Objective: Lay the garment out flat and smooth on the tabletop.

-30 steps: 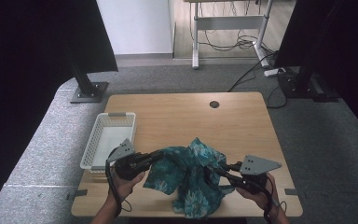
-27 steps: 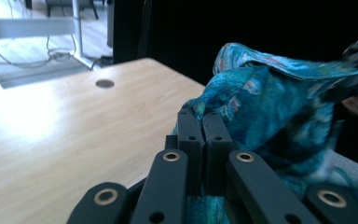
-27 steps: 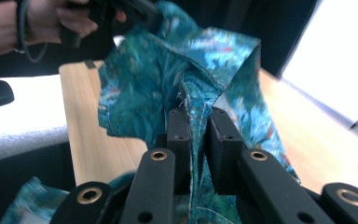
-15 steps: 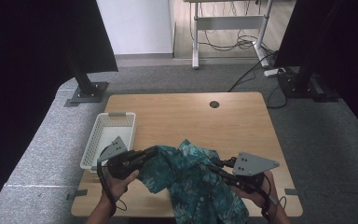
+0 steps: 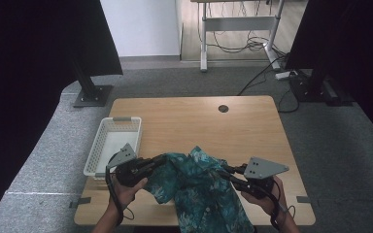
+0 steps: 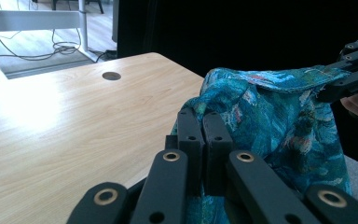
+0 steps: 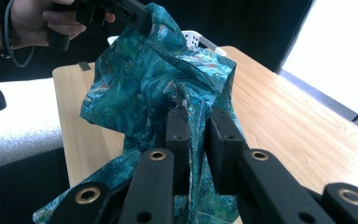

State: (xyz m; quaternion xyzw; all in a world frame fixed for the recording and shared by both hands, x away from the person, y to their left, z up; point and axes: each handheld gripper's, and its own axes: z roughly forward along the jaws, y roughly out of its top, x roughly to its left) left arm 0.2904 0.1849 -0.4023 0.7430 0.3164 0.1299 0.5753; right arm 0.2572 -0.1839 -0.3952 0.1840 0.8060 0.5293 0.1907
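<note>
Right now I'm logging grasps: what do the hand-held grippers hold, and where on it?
Both hold the teal patterned shirt. The left hand-held gripper is shut on its upper left edge, the right hand-held gripper on its upper right edge, lifting it.

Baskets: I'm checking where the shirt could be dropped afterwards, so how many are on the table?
1. A white basket sits at the table's left edge, just beyond the left gripper, which with the right gripper holds the teal shirt.

one teal shirt (image 5: 199, 191), one white basket (image 5: 111, 145), one table (image 5: 194, 121), two grippers
</note>
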